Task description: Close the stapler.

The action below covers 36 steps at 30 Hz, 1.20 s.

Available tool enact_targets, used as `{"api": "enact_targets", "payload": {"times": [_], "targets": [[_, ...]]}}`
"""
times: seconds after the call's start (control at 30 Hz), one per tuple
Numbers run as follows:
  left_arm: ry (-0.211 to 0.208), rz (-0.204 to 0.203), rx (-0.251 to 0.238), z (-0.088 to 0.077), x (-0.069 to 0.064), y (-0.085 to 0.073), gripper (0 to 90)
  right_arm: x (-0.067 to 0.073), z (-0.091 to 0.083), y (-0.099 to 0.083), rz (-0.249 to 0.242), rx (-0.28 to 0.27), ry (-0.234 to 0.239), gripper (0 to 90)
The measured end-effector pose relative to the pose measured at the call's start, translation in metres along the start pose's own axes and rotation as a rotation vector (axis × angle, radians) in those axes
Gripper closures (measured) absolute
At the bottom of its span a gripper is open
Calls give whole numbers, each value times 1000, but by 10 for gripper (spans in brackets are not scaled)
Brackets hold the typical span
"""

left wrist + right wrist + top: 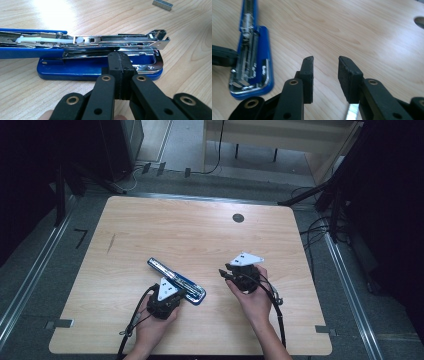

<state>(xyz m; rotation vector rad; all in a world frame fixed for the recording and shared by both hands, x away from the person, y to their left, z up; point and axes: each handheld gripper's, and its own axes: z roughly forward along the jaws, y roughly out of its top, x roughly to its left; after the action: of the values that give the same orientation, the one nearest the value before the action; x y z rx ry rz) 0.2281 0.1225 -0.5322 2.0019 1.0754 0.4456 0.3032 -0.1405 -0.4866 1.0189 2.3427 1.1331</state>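
Note:
A blue stapler lies opened out flat on the wooden table, its chrome magazine exposed. My left gripper sits at the stapler's near end; in the left gripper view its jaws are shut pad to pad, tips against the blue base. My right gripper hovers to the right of the stapler. Its jaws stand open over bare wood with nothing between the pads. The stapler lies to their left. A shiny metal strip shows low by the right-hand jaw.
A small strip of staples lies on the wood beyond the stapler. A round cable hole sits near the table's far edge. Cables trail from both grippers toward the near edge. Dark stands and cables surround the table.

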Motion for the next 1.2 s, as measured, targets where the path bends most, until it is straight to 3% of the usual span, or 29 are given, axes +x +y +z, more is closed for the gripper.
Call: {"api": "enact_targets", "payload": {"times": [0.03,0.07,0.37,0.57,0.83,1.2], "targets": [[0,0,0,0,0,0,900,0,0,0,0,0,0,666],[0,-2,0,0,0,0,900,-1,-1,-5,34,26,-38,692],[-1,2,1,0,0,0,900,-15,-1,-31,165,36,-64,734],[4,4,1,0,0,0,900,-22,2,-39,181,62,-86,732],[-2,0,1,0,1,0,900,-20,6,-41,199,84,-118,722],[-8,-4,2,0,2,0,900,-20,8,-45,218,102,-115,702]]}}
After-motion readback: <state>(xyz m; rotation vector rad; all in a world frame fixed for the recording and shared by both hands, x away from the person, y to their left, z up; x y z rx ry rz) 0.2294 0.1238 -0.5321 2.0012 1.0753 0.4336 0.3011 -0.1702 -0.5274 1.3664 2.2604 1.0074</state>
